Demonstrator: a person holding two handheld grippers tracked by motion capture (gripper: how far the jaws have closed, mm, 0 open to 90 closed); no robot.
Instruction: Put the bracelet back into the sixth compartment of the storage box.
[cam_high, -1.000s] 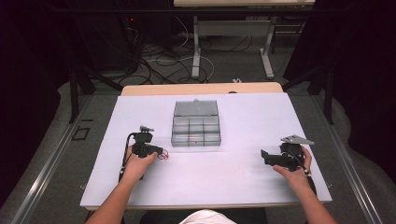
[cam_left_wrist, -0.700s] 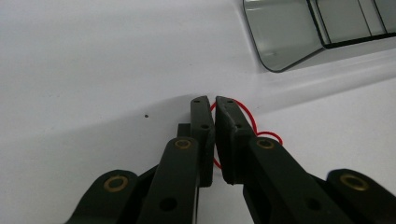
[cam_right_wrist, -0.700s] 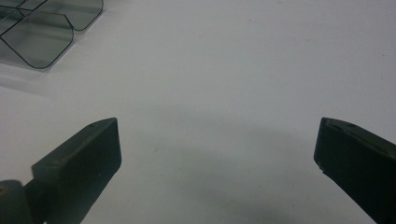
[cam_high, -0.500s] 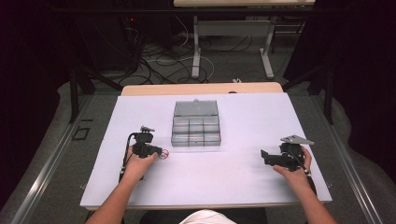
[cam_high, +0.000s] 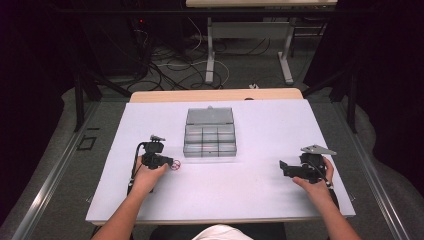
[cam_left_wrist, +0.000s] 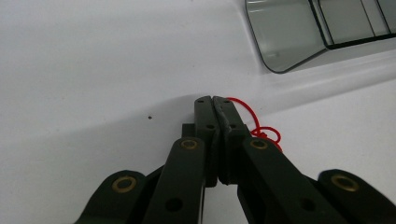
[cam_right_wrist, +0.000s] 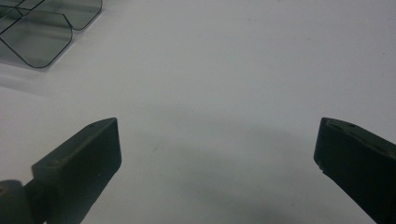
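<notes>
The left gripper (cam_left_wrist: 212, 100) is being held low over the counter (cam_high: 260, 185), its jaws pressed together on a thin red string (cam_left_wrist: 252, 119); a strand is being pinched at the tips, while the rest is curling out in small loops on the side toward the clear compartment box (cam_left_wrist: 285, 37). In the high view the left gripper (cam_high: 169, 162) is being kept just beside the box's near left corner, with the red string (cam_high: 176, 165) lying against the counter at its tips.

Judging by this, the pickup is being completed and a lift is being prepared. The pinch is best being kept firm and steady, since so thin a strand could be slipping out between the pads if pressure is being eased. The lift is best being made straight up and slowly, so that the loose loops are being drawn clear of the counter without being snagged on the jaw links. Which compartment is being aimed for cannot be told; the box (cam_high: 210, 135) is being left open, its lid lying flat behind it.

The right gripper (cam_right_wrist: 217, 140) is being held with jaws spread wide over bare counter, nothing between them. In the high view the right gripper (cam_high: 286, 169) is being rested well apart from the box, and it is best being kept there, clear of the path.
</notes>
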